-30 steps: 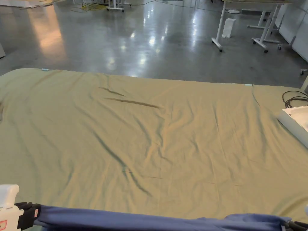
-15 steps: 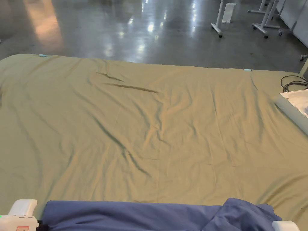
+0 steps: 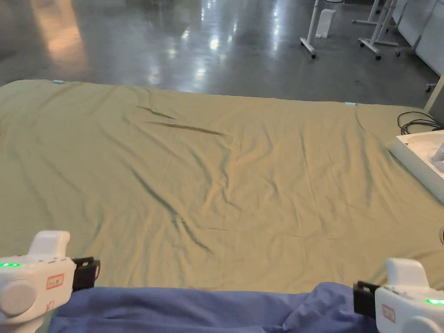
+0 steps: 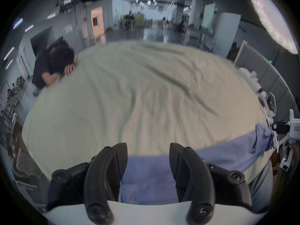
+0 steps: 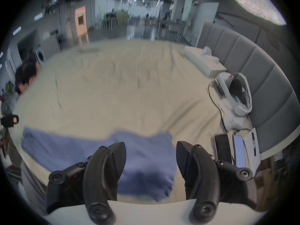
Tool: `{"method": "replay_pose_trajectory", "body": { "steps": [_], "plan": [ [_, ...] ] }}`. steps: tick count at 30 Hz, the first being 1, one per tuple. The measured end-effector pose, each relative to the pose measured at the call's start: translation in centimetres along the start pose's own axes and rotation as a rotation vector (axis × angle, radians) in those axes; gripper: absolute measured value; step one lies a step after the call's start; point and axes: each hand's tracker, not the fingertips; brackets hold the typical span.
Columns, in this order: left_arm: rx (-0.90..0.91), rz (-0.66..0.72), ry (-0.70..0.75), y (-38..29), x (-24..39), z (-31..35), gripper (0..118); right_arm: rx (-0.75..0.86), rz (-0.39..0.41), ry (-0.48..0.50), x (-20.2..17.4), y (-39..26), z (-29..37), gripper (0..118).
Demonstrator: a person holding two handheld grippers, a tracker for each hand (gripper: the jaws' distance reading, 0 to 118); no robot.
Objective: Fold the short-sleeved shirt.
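My left hand-held gripper (image 4: pixel 148 157) hangs with its jaws spread, holding nothing, above the blue short-sleeved shirt (image 4: pixel 146 178). My right hand-held gripper (image 5: pixel 151 153) is spread too, over the shirt's bunched right end. The shirt lies in a long band along the near edge of the worktop's olive sheet (image 3: pixel 225 182). Farther right sits a white tray (image 3: pixel 416 160), and beyond the worktop, grey floor (image 3: pixel 217 47).

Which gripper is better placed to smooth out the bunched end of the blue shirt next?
Probably the right gripper. It hangs open just above the rumpled end of the blue shirt; the left gripper, also open, is over the flat end.
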Motion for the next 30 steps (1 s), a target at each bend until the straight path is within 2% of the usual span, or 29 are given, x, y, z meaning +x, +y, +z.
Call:
{"method": "replay_pose_trajectory", "body": {
  "steps": [5,9,11,13,15,16,18,20,24,30],
  "plan": [
    [0.236,-0.045,0.003,2.3,4.7,1.4,57,0.276,-0.078,0.065,-3.4,2.4,2.0,68],
    [0.381,-0.047,0.006,2.9,7.2,2.7,57,0.440,-0.095,0.102,-5.4,3.4,3.3,64],
    [0.436,-0.061,0.012,3.0,8.3,3.3,56,0.506,-0.069,0.097,-6.3,3.7,3.8,49],
    [0.465,-0.068,0.010,3.0,9.0,3.7,40,0.550,-0.048,0.092,-6.9,3.9,4.2,26],
    [0.477,-0.066,0.003,3.0,9.5,4.0,18,0.594,-0.037,0.075,-7.4,4.0,4.4,5],
    [0.478,-0.064,0.005,3.2,9.7,3.9,12,0.616,-0.020,0.055,-7.7,3.9,4.6,0],
    [0.489,-0.058,0.013,3.1,9.8,4.0,2,0.641,-0.002,0.041,-8.1,3.8,4.8,0],
    [0.499,-0.038,0.007,3.1,9.5,3.9,2,0.647,0.018,0.074,-8.2,3.9,4.7,0],
    [0.505,-0.016,-0.005,3.0,9.1,4.2,1,0.636,0.041,0.076,-8.9,3.6,4.5,0],
    [0.429,-0.041,-0.010,2.8,7.1,4.4,1,0.612,0.054,0.097,-9.6,3.7,4.2,0]
  ]
}}
